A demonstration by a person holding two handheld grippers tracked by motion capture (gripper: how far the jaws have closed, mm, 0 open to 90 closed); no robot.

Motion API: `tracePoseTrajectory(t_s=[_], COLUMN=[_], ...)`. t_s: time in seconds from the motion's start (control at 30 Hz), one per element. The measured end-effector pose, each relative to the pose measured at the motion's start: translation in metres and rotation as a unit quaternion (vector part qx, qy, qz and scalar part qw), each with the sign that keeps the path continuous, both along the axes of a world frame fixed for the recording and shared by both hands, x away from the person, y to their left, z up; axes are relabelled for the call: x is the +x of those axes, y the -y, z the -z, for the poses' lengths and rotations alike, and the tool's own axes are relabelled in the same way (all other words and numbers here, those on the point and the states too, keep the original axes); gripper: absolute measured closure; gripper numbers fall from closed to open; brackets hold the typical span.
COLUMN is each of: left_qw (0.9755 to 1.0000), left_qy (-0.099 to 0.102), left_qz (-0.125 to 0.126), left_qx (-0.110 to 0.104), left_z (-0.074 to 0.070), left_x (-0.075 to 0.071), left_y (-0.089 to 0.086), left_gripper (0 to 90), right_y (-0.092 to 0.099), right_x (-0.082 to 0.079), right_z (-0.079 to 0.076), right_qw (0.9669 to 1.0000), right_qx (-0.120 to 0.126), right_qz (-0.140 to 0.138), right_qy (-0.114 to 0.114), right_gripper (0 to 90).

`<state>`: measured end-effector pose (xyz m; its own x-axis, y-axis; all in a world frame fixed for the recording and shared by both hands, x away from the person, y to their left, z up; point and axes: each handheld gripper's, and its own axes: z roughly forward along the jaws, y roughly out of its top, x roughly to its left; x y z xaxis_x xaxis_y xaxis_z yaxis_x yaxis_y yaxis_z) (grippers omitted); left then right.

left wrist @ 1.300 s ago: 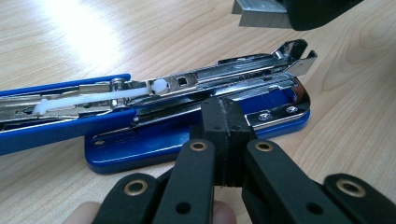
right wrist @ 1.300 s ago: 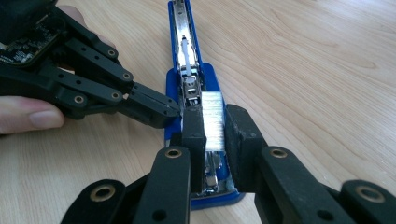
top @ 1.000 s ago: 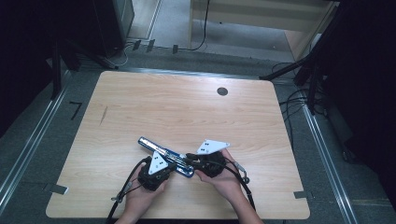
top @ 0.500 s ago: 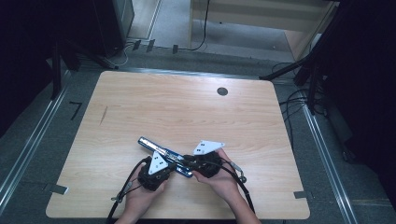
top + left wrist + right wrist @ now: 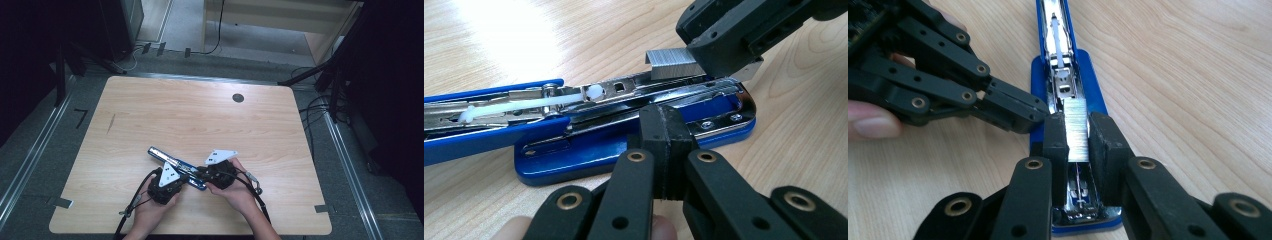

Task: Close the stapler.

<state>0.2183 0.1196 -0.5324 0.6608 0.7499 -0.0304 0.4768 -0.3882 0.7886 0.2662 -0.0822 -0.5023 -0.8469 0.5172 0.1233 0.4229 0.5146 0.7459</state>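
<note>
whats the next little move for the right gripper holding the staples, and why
Probably lower the right gripper slightly so the staple strip seats in the open stapler channel. The strip is pinched between its jaws, lined up over the metal channel but above it, while the left gripper, shut, presses on the stapler's base.

The stapler (image 5: 634,120) has a glossy blue plastic body and a shiny metal channel. The strip of staples (image 5: 1077,129) is bright, finely ribbed metal. The table (image 5: 200,120) is smooth pale wood-grain with a soft sheen.
</note>
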Motion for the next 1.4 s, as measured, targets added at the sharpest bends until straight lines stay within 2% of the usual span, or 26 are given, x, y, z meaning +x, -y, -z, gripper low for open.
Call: tracePoseTrajectory(t_s=[0.63, 1.0, 1.4], left_qw=[1.0, 1.0, 1.0], left_qy=[-0.001, -0.001, -0.002], left_qz=[0.0, 0.0, 0.001], left_qx=[-0.001, -0.002, -0.002], left_z=[0.0, 0.0, 0.0001], left_x=[0.0002, 0.0003, 0.0004], left_y=[-0.0003, -0.0003, -0.0004], left_gripper=[90.0, 90.0, 90.0], right_y=[0.0003, 0.0002, -0.001], right_x=[0.0003, 0.0021, 0.001], right_z=[0.0004, 0.001, -0.0004], right_qw=[1.0, 0.9999, 0.9999], right_qx=[-0.005, 0.0, -0.011], right_qz=[-0.006, -0.008, -0.011], right_qy=[-0.004, -0.006, -0.003], right_gripper=[79.7, 79.7, 79.6])
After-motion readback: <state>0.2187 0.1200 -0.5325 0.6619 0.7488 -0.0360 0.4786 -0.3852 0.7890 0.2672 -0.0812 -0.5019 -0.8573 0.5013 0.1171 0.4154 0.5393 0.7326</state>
